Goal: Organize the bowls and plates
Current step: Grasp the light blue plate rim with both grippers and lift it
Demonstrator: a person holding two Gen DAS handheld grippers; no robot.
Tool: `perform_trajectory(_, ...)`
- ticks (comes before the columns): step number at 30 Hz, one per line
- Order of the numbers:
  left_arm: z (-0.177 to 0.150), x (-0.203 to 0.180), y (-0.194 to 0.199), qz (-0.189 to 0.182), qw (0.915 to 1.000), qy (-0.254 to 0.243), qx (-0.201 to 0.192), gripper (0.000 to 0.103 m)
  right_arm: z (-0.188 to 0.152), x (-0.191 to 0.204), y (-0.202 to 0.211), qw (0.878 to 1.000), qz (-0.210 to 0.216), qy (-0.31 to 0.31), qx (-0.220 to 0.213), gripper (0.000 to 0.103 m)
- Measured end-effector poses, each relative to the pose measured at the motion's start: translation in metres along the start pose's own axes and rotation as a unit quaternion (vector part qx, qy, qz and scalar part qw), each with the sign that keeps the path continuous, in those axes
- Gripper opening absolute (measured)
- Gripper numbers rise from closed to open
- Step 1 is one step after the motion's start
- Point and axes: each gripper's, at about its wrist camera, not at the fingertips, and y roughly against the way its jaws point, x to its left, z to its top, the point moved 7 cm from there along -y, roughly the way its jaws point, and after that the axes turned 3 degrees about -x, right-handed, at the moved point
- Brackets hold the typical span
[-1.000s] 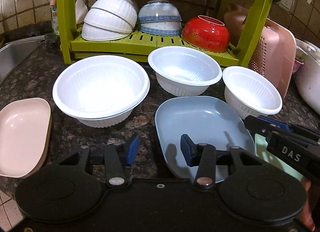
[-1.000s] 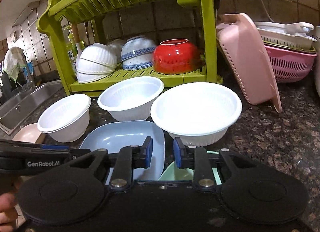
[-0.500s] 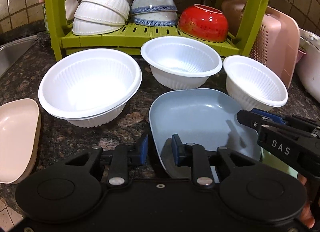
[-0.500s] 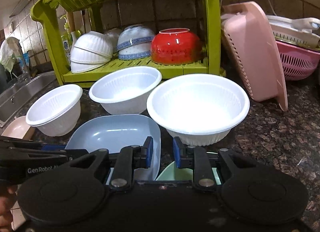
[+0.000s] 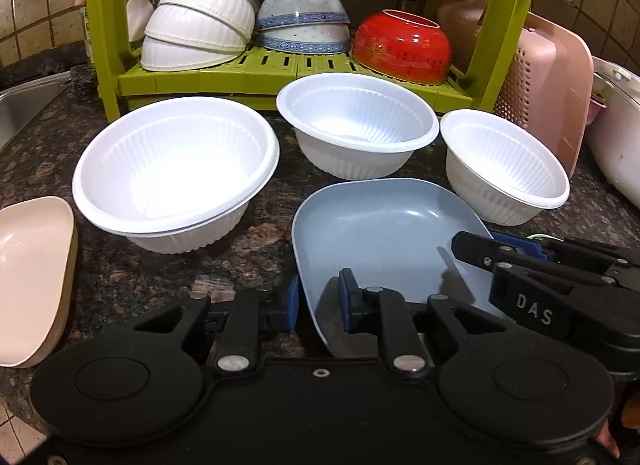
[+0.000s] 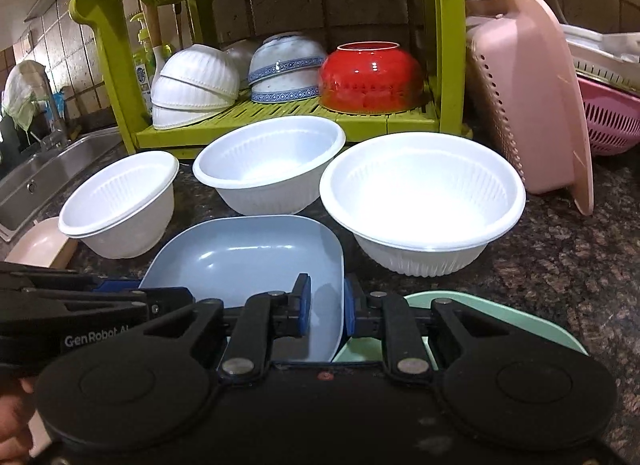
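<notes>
A blue plate [image 5: 384,225] [image 6: 248,257] lies on the dark stone counter, partly over a mint green plate [image 6: 500,317]. My left gripper [image 5: 318,301] is shut on its left rim. My right gripper [image 6: 326,307] is shut on its right rim and shows from the side in the left wrist view [image 5: 492,245]. Three white ribbed plastic bowls stand behind the plate: a large stacked pair [image 5: 172,169], a middle one [image 5: 356,125] and a smaller stacked pair [image 5: 504,169]. A pink plate [image 5: 28,265] sits at the far left.
A green dish rack [image 5: 280,69] at the back holds upturned white bowls, blue-patterned bowls and a red bowl [image 5: 404,45]. A pink colander [image 5: 552,77] leans against the rack on the right. A steel sink [image 5: 20,105] lies to the left.
My left gripper went from wide open to shut on the blue plate's left rim. Both grippers moved a little forward toward the bowls and rack.
</notes>
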Motion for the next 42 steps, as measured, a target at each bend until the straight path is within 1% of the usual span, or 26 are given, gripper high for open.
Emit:
perform_trajectory(4,-0.002,0.002,0.006,0.003,1.0000,-0.005,-0.005,0.026,0.001,0.002,0.007,1.000,0.012,-0.014,-0.002,0.018)
perform_trajectory(8,-0.003,0.004,0.014,0.008,0.9999,-0.008,-0.012,0.026,0.000,0.008,0.013,1.000,0.018,-0.016,-0.004,0.018)
perform_trajectory(15,-0.006,0.008,0.028,0.013,0.9996,-0.011,-0.022,0.026,-0.010,0.012,0.022,1.000,0.019,-0.020,0.005,0.013)
perform_trajectory(19,-0.008,0.009,0.036,0.013,0.9994,-0.015,-0.028,0.026,-0.013,0.014,0.027,0.999,0.021,-0.026,0.008,0.012)
perform_trajectory(28,-0.006,0.019,0.058,0.012,0.9988,-0.003,-0.048,0.026,0.001,0.029,0.047,0.999,0.032,-0.024,-0.026,0.012)
perform_trajectory(35,0.007,0.039,0.086,0.019,0.9963,0.017,-0.082,0.026,0.019,0.056,0.059,0.997,0.053,-0.019,-0.056,0.012)
perform_trajectory(42,0.018,0.080,0.107,0.058,0.9918,0.039,-0.106,0.026,0.034,0.102,0.054,0.994,0.088,-0.014,-0.062,0.012)
